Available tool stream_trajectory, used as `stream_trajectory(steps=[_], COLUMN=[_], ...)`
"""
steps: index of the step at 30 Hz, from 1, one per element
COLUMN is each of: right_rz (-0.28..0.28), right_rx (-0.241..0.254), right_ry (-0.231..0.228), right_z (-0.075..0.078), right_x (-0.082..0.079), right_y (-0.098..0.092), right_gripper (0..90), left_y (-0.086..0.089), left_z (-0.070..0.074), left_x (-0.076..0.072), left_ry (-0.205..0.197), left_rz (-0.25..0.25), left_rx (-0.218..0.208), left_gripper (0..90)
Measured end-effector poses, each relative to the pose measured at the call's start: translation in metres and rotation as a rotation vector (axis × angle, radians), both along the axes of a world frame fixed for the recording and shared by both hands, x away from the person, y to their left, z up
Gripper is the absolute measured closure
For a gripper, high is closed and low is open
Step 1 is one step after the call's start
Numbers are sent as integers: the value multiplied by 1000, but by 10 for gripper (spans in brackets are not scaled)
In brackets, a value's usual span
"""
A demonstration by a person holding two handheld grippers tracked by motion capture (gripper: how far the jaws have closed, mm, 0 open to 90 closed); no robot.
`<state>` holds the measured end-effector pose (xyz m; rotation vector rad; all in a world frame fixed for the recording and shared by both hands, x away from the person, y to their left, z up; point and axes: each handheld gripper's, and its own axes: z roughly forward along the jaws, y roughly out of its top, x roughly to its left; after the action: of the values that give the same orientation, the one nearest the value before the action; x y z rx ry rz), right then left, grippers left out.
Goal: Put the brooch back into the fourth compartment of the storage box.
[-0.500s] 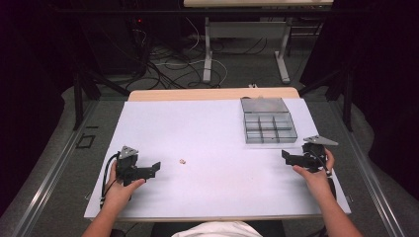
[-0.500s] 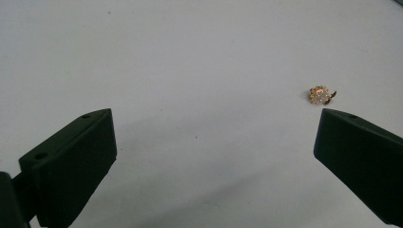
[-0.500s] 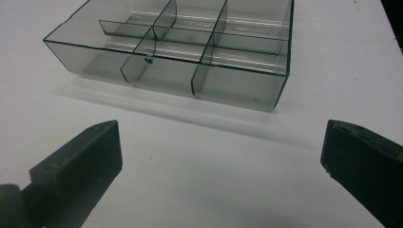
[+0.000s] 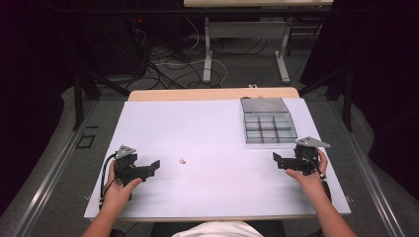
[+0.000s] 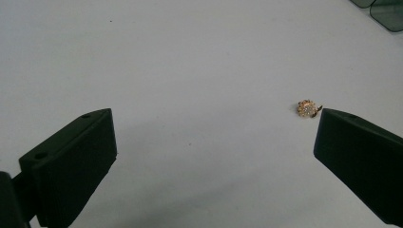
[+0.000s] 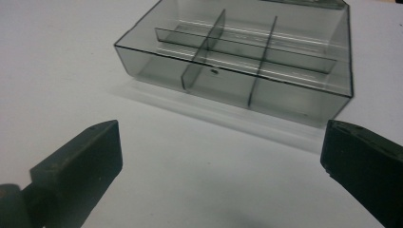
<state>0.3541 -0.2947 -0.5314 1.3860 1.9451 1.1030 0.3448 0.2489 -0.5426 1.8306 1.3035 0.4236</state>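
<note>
A tiny gold, flower-shaped trinket (image 4: pixel 182 161) lies on the white table top (image 4: pixel 207 143), a short way right of my left gripper (image 4: pixel 154 165). In the left gripper view the trinket (image 5: pixel 307 109) sits just beyond the tip of the right-hand jaw, and my left gripper (image 5: pixel 214 142) is open with nothing between its jaws. A clear grey compartment box (image 4: pixel 267 121) stands at the back right. My right gripper (image 4: pixel 276 159) rests in front of it, open and empty. The right gripper view shows the box (image 6: pixel 247 61) ahead of the wide-spread jaws of my right gripper (image 6: pixel 221 152).
The box's lid lies open behind it. Several dividers split the box into small cells. A wooden strip (image 4: pixel 212 94) edges the table's far side, with cables and desk legs on the floor beyond. White surface stretches between the two hands.
</note>
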Motion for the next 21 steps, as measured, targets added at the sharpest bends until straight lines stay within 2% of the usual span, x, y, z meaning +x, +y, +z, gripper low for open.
stream_trajectory(steps=[1,4,5,7,8,14,15,21], right_rz=[12,44,56,65,91,137,159,199], right_rx=[-8,-18,-20,-14,-21,-27,-22,-7], right_ry=[-7,-18,-18,-10,-18,-10,-14,-22], right_z=[1,2,2,3,3,4,4,4], right_x=[0,1,1,1,2,6,8,13], right_y=[7,17,21,25,34,53,61,82], right_gripper=[0,0,0,0,10,21,25,42], left_y=[0,1,0,0,2,2,2,1], left_z=[0,1,0,1,2,1,2,1], left_x=[0,-2,-2,-3,-3,-3,-3,-4], left_ry=[-12,-3,-16,-18,-6,-17,-16,-19], left_rz=[6,-1,1,0,-12,-9,-10,-8], left_rx=[-2,0,0,5,11,14,14,16], left_gripper=[4,4,4,4,4,4,4,4])
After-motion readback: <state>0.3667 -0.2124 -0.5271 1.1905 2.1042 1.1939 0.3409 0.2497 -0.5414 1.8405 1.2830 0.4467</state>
